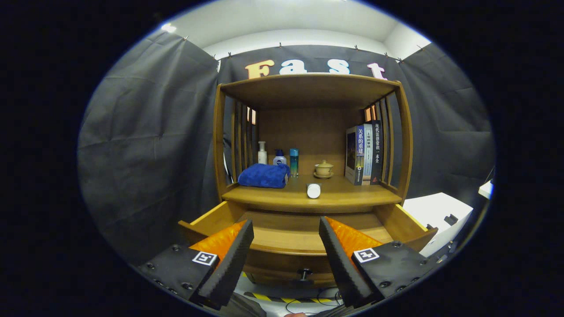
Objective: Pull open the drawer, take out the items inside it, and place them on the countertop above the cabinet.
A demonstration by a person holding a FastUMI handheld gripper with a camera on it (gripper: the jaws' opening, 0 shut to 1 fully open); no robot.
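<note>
The wooden cabinet's drawer (211,220) stands pulled open below the countertop (348,196), with bare wood showing on its floor. Its small dark knob (304,274) sits on the front panel, low between my fingers. A small white cylinder (313,190) lies on the countertop near its front edge, beyond the fingers. My gripper (286,229) is open above the drawer's front, with nothing between its fingers.
On the countertop are a folded blue towel (263,175), three bottles (278,159) behind it, a lidded tea cup (324,169) and upright books (365,154) at the right. A white box (434,213) stands right of the cabinet. Cables and striped tape (282,299) lie on the floor.
</note>
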